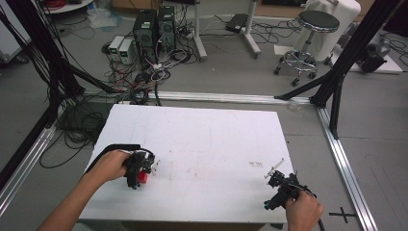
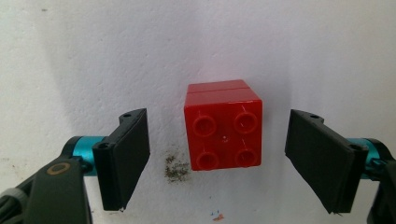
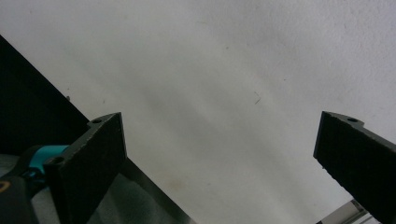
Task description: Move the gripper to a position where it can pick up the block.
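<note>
Brick: red stud-topped toy brick sits on the white surface, near its front-left corner, studs facing the left gripper view's camera, four of them showing.
Left tongs: left tongs stand apart, one black pad either side of the brick, clear white showing in both gaps, neither pad touching it.
Left hand: left hand holds its tool low over the brick, forearm coming in from the bottom edge.
Right tongs: right tongs spread wide, nothing between them, hanging over the surface edge.
Right hand: right hand grips its tool at the front-right corner, well apart from the brick.
Stain: dark speckled smudge on the surface just beside the brick.
</note>
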`<state>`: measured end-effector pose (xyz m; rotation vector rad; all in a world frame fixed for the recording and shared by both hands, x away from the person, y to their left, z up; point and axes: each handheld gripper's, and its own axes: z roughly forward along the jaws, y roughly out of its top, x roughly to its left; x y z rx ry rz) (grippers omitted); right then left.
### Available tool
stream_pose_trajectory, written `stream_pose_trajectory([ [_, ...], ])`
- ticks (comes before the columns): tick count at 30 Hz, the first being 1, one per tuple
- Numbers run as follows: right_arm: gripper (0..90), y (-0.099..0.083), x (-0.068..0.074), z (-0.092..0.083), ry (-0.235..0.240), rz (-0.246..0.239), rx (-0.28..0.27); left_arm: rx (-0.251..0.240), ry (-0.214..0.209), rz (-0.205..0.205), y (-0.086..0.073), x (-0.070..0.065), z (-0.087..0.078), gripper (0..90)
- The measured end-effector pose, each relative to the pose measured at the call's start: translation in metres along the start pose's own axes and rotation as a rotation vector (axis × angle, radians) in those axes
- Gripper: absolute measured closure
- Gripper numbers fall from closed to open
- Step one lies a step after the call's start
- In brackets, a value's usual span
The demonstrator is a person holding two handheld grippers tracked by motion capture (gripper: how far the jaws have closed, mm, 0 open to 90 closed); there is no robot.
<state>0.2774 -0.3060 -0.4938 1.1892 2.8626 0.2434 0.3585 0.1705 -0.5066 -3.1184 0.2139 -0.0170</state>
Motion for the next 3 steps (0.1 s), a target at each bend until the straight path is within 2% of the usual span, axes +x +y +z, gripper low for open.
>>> stream_pose_trajectory([
  [3,1.6,0.0005,0.0002,-0.0004,0.001,-0.002,0.002,-0.001,0.001,-0.002,-0.0007,-0.0004,-0.0007,22.4],
])
